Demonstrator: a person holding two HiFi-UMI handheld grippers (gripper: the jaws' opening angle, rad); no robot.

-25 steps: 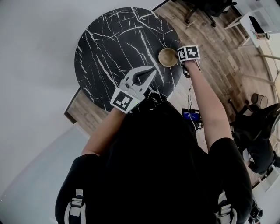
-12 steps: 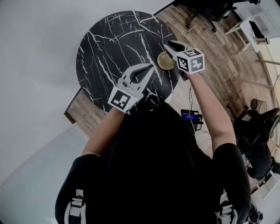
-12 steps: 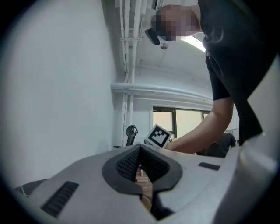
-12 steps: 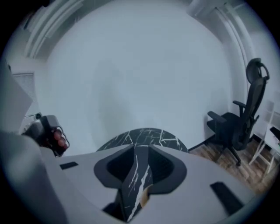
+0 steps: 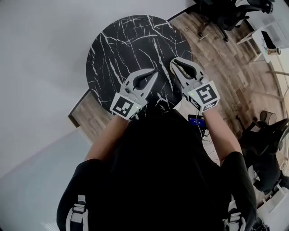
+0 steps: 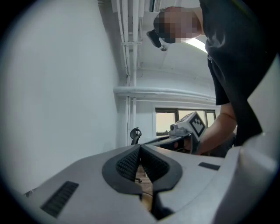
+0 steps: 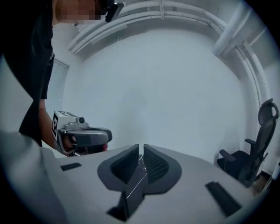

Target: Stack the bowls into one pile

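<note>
The round black marble table (image 5: 117, 49) stands with its left rim close against a pale wall (image 5: 40, 67). Its right rim borders a wooden floor (image 5: 226, 58), and the office chairs (image 5: 226, 13) are well apart at the upper right. Most of the veined top, from the middle to the far and left rims, lies bare. Both grippers hang over the near rim, side by side and near each other, pointing away from the person and roughly level. Their marker cubes sit toward the body. The left gripper (image 5: 157, 72) extends from a forearm that rises from the lower left; its jaws meet at the tips, with nothing between them. The right gripper (image 5: 173, 62) sits just to its right on a bare forearm. Its jaws have just been closing and now leave only a thin slit, through which the marble shows; nothing is held. No view shows the bowls, and the right gripper covers the stretch of tabletop by the right rim.
</note>
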